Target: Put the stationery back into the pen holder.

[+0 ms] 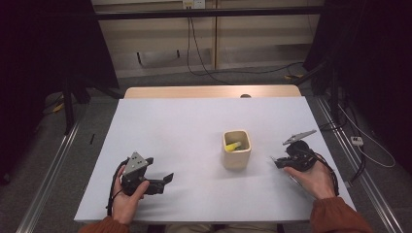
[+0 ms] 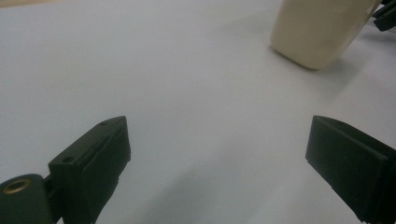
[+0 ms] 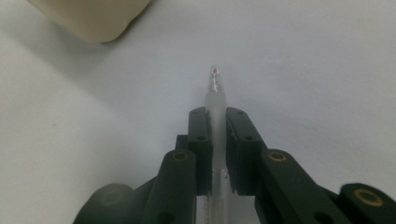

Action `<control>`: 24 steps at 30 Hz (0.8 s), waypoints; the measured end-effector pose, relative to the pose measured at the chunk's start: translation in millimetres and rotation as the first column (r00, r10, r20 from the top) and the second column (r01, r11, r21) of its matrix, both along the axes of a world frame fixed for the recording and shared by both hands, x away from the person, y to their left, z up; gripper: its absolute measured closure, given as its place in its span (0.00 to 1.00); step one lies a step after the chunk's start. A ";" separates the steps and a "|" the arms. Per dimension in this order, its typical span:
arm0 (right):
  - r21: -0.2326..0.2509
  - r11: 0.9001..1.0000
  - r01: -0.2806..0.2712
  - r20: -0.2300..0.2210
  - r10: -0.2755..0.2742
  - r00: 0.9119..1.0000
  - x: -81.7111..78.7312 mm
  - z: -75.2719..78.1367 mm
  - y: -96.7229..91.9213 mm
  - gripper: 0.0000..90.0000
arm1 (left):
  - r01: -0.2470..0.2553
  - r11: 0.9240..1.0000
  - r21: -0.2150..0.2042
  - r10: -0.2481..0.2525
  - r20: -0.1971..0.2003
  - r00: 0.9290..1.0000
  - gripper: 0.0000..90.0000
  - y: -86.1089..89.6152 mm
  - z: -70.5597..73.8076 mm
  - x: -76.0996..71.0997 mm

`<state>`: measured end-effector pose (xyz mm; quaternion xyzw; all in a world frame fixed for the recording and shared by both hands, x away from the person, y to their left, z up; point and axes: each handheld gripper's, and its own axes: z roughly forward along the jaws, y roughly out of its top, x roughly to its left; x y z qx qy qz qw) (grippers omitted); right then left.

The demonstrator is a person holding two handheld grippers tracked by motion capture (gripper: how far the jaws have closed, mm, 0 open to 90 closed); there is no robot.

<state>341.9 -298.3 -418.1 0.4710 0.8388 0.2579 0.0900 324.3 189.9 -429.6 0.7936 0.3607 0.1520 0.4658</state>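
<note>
Pen, translucent, is clamped lengthwise in the right gripper; left gripper rests jaws apart; lift, tip upright over the cream cup beside the yellow item, then release.

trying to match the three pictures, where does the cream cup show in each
High view: cream cup right of centre, between both tools.
Left gripper view: top right corner, past the open jaws.
Right gripper view: top left corner.
Shared landmark: the white table.
</note>
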 end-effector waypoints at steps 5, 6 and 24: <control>0.025 1.000 0.003 0.017 -0.004 1.000 -1.8 3.0 -1.5 0.90 | 0.000 1.000 0.000 0.000 0.000 1.000 0.07 0.0 0.0 -0.1; 0.029 1.000 0.004 0.025 -0.004 1.000 -2.2 4.3 -2.0 0.90 | -0.001 1.000 0.001 0.001 0.000 1.000 0.07 0.1 -0.1 -0.1; 0.191 0.981 -0.031 0.242 -0.017 0.970 -12.3 27.7 -6.9 0.90 | 0.004 1.000 0.007 -0.004 -0.003 1.000 0.07 0.4 -0.2 0.3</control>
